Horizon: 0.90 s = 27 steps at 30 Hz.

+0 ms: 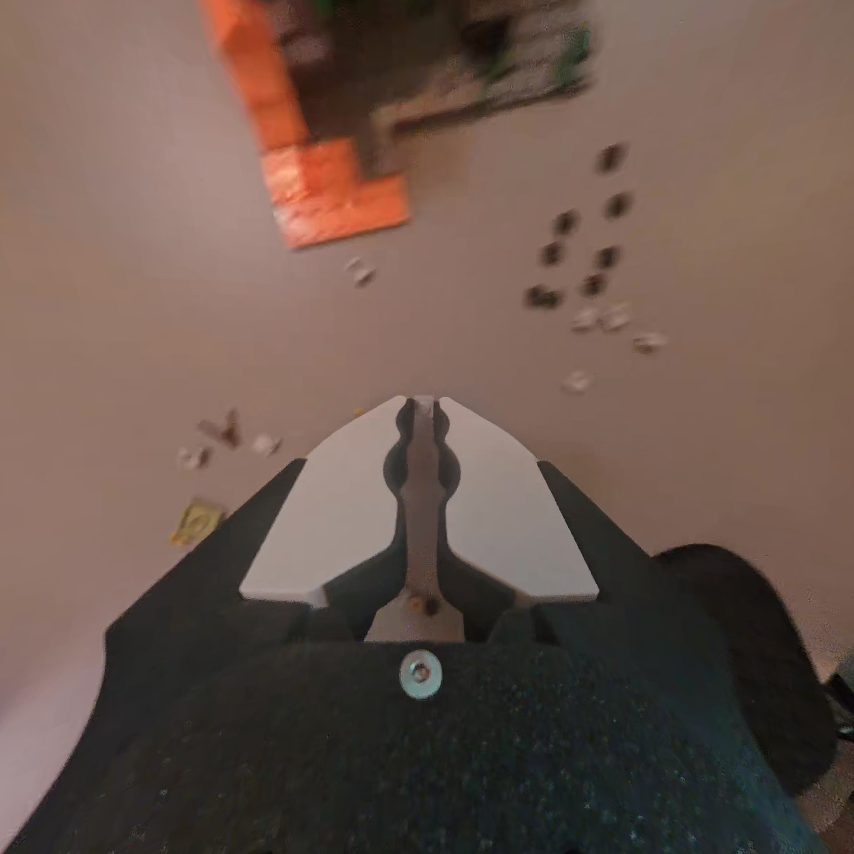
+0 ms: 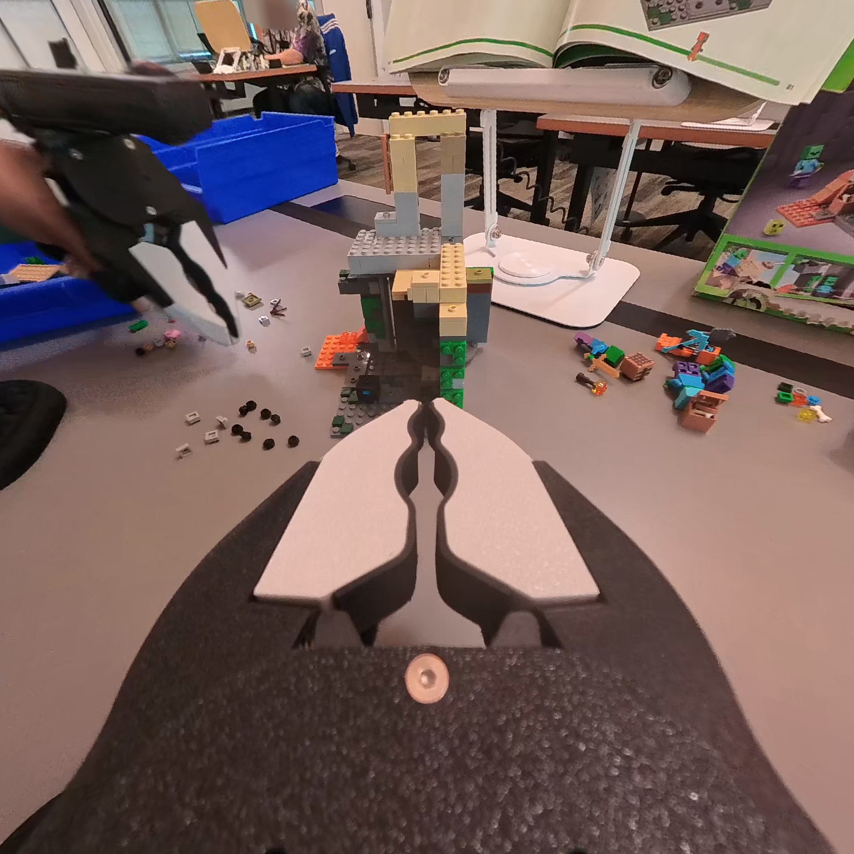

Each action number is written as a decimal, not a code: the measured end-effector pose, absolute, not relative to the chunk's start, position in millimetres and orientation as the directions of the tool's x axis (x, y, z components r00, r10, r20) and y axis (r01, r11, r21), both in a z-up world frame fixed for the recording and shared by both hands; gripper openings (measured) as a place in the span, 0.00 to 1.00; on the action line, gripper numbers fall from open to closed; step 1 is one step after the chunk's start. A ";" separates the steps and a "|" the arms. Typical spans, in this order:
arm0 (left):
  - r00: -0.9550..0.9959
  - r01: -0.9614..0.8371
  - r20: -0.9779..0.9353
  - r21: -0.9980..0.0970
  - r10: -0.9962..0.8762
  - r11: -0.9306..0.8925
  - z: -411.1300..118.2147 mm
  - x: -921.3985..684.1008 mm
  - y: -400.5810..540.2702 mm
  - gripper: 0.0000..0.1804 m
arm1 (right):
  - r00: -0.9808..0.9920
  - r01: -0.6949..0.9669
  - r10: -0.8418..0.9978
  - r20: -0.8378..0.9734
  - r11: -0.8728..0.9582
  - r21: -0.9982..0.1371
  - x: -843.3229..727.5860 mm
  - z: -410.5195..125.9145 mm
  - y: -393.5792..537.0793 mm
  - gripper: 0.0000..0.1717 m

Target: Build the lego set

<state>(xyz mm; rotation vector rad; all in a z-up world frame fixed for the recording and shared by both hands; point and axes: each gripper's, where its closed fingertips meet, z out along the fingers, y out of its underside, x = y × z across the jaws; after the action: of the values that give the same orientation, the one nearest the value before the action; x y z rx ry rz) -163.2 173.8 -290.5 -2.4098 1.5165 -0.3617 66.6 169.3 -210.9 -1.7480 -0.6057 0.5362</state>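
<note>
Grey bench (image 2: 600, 531) fills both views, brick tower (image 2: 416, 277) standing mid-bench on its dark baseplate with the orange plate (image 1: 337, 198) at one corner. Left tool (image 1: 424, 403) comes in from the left, tilted steeply down over the bench, a blurred hand (image 2: 32, 208) behind it; its pale fingertips pinch a tiny light-grey piece (image 1: 424, 405). Right tool (image 2: 426, 404) sits low and level, pointing at the tower's base, tips pressed together on nothing. Small black studs (image 2: 259, 425) and grey bits (image 2: 203, 430) lie scattered left of it.
</note>
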 end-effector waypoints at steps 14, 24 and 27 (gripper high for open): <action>0.288 -0.843 0.086 -0.450 -0.954 -0.295 -283.5 -106.7 140.7 0.09 | 0.753 0.131 0.657 -0.039 -0.206 -0.970 63.7 -209.5 166.5 0.00; 0.536 -0.746 0.013 -0.460 -0.844 -0.481 -305.9 -127.7 221.1 0.13 | 0.751 0.126 0.659 -0.040 -0.203 -0.971 63.8 -207.9 165.8 0.00; 0.529 -0.742 0.038 -0.464 -0.848 -0.484 -309.1 -124.9 219.9 0.09 | 0.750 0.123 0.659 -0.044 -0.205 -0.971 64.3 -207.8 165.9 0.00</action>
<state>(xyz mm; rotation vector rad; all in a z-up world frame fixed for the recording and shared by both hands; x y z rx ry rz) -124.9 219.9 -309.1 -2.3790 1.3053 -0.3689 64.3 165.9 -207.8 -1.7355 -0.6199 0.5493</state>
